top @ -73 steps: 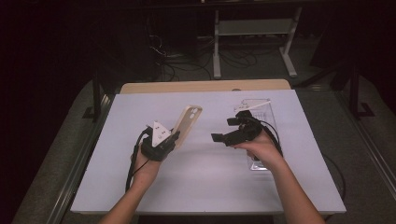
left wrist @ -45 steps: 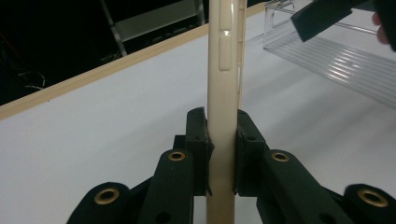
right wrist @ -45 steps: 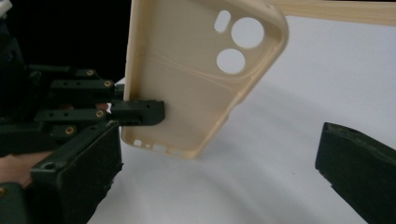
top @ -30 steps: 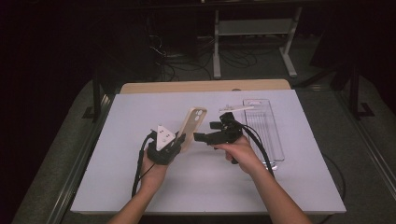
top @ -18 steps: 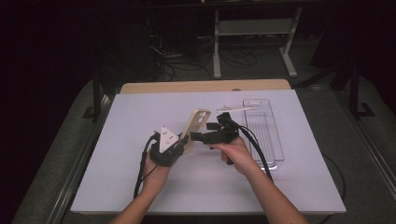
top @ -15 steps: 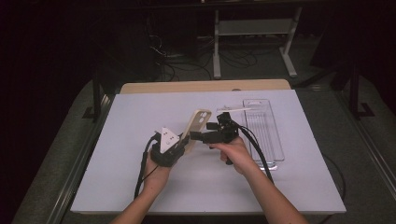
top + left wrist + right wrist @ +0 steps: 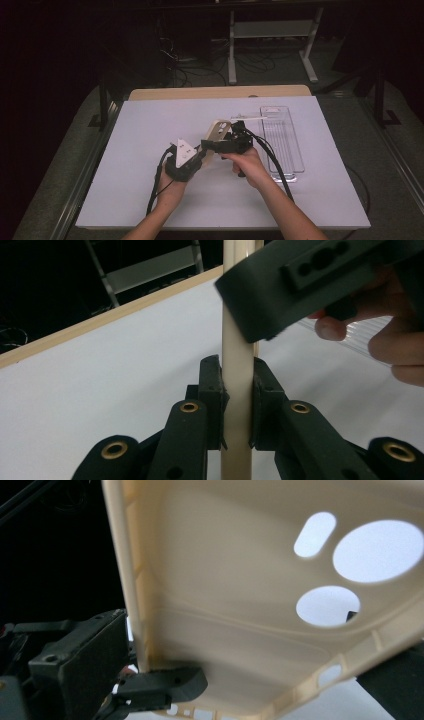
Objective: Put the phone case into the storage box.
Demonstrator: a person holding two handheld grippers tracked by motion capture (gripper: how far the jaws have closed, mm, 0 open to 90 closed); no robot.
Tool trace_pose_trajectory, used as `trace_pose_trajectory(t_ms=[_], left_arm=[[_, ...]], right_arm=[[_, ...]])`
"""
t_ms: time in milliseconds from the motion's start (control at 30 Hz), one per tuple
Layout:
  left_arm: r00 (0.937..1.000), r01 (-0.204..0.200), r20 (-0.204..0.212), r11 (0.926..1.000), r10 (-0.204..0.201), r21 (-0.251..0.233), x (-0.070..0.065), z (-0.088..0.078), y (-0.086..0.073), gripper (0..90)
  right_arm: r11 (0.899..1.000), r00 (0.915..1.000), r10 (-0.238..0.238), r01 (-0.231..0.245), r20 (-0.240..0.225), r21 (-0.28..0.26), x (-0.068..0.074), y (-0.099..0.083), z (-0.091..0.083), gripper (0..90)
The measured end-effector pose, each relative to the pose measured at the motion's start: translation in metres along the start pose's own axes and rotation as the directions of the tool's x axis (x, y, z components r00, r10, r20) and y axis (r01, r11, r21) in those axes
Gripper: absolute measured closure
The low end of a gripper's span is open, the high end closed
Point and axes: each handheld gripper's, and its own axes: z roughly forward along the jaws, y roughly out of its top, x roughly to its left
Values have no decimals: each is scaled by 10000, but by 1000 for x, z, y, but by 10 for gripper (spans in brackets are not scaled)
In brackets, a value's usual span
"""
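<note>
2 grippers now meet at the cream phone case (image 7: 218, 131), centre of the high view, lifted off the white table (image 7: 150, 125). Left gripper (image 7: 238, 390) stays clamped on the case's edge, as it was 2.4 s ago. Right gripper (image 7: 206, 145) has come across from the clear tray (image 7: 282, 145) at right — in its own view 1 jaw sits at the case's lower edge, but closed or not, cannot tell. Likely a handover or 2-handed hold starting — the tray lies nearby.
</note>
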Motion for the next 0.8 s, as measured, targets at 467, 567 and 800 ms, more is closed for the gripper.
trace_pose_trajectory(t_ms=[467, 567, 800], left_arm=[[10000, 27, 36, 10000, -27, -57, -6, 0, -1, 790], [10000, -45, 31, 10000, 45, -48, -7, 1, -1, 790], [10000, -56, 16, 10000, 56, -83, -9, 1, -2, 789]], right_arm=[[9991, 9992, 408, -408, -61, -141, -2, -1, -1, 45], [9990, 9990, 430, -431, -75, -133, -3, -1, -1, 49], [9978, 9978, 640, -643, -148, -166, -4, -1, -2, 67]])
